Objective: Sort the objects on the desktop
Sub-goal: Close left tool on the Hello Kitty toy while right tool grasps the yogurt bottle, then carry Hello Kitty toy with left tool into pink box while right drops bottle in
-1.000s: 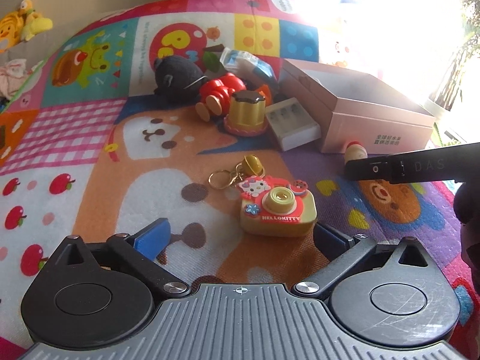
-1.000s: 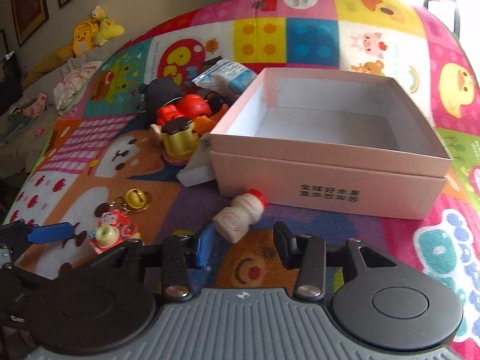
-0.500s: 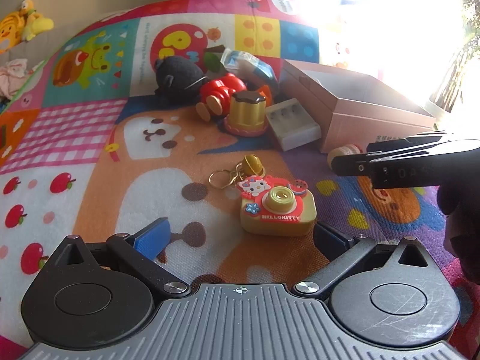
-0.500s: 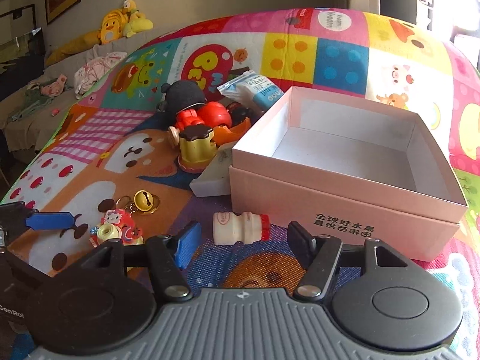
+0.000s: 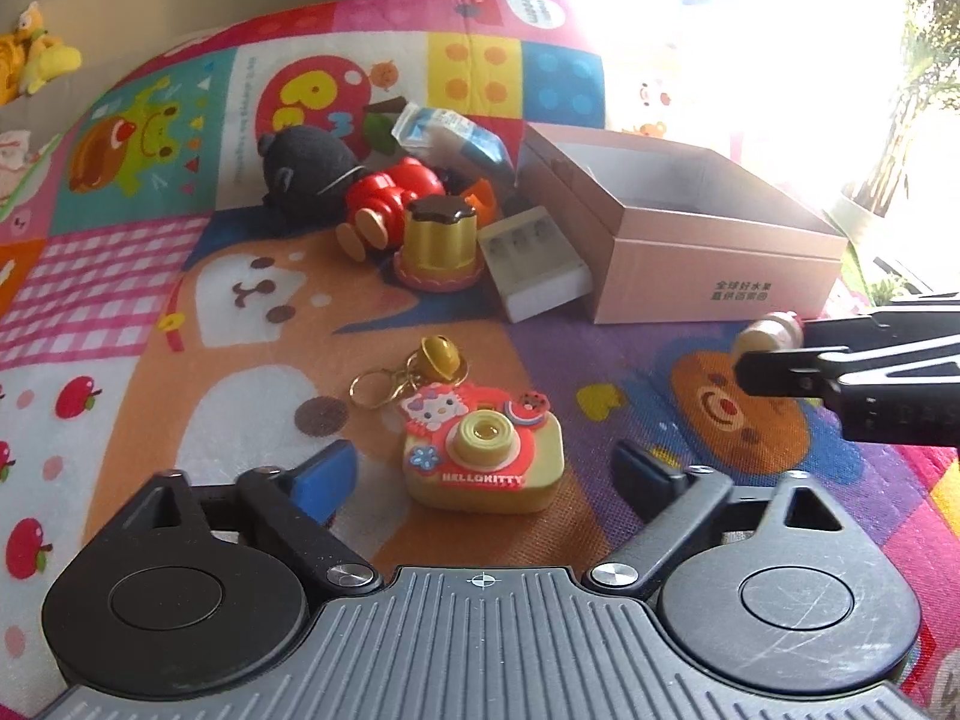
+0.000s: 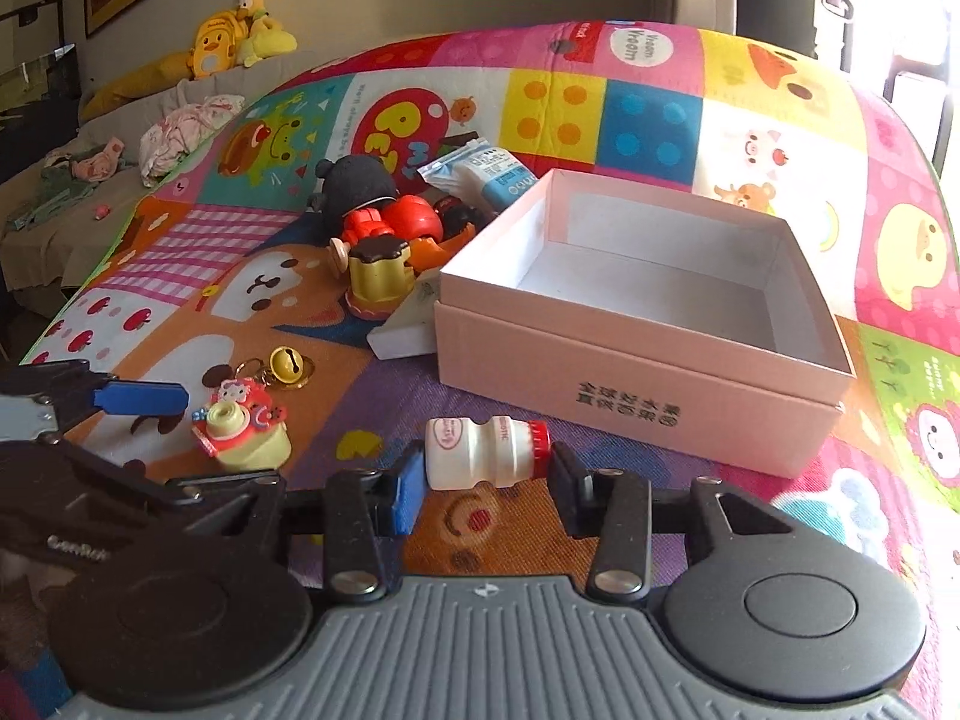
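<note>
A small white drink bottle [image 6: 483,453] with a red cap lies on its side between the fingers of my right gripper [image 6: 483,477]; the jaws touch both its ends. It also shows in the left wrist view [image 5: 771,333]. My left gripper [image 5: 483,474] is open, its fingers on either side of a Hello Kitty toy camera [image 5: 483,459] with a gold bell keyring [image 5: 438,357]. An open pink box [image 6: 642,312] stands behind the bottle.
A pile lies left of the box: a black plush [image 5: 306,171], a red toy [image 5: 390,201], a pudding toy [image 5: 438,243], a white tray [image 5: 537,264] and a blue-white packet [image 5: 447,138]. All rest on a colourful play mat [image 5: 210,312].
The bottle has turned to lie crosswise. My right gripper has moved up to it and closed in on its two ends. My left gripper has stayed open at the toy camera.
</note>
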Motion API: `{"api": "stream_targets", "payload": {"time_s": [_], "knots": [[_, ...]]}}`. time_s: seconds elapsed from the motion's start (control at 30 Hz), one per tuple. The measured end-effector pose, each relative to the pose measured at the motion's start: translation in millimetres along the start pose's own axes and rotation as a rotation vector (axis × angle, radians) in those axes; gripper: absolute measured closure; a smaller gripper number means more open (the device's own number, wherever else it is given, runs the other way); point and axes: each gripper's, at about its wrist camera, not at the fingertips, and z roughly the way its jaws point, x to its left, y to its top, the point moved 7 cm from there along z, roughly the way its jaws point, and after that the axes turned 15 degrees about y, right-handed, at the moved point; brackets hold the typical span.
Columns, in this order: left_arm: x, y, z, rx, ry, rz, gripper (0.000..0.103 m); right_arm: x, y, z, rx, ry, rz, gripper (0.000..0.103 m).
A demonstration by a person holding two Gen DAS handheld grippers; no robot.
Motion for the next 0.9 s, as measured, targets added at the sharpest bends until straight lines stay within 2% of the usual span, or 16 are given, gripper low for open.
{"api": "stream_targets", "payload": {"time_s": [0.1, 0.2, 0.3, 0.4, 0.5, 0.73, 0.9], "knots": [[-3, 2, 1, -0.007, 0.010, 0.005, 0.023, -6, -12, -19, 0.017, -0.013, 0.031, 0.060], [-5, 3, 2, -0.026, 0.044, 0.037, 0.042, -10, -25, -36, 0.027, -0.027, 0.055, 0.060], [-7, 1, -7, -0.040, 0.060, 0.061, 0.042, -10, -31, -52, 0.017, -0.046, 0.060, 0.060], [-8, -1, -25, -0.088, 0.073, 0.088, 0.042, -9, -29, -71, -0.022, -0.063, 0.054, 0.060], [-10, 7, -51, -0.126, 0.034, 0.083, 0.042, -8, -21, -90, -0.074, -0.088, 0.044, 0.060], [-26, 63, -103, -0.309, -0.028, 0.090, 0.042, -6, 8, -131, -0.247, -0.107, 0.027, 0.060], [-48, 116, -93, -0.358, -0.076, 0.090, 0.042, -9, 24, -148, -0.361, -0.115, 0.021, 0.060]]}}
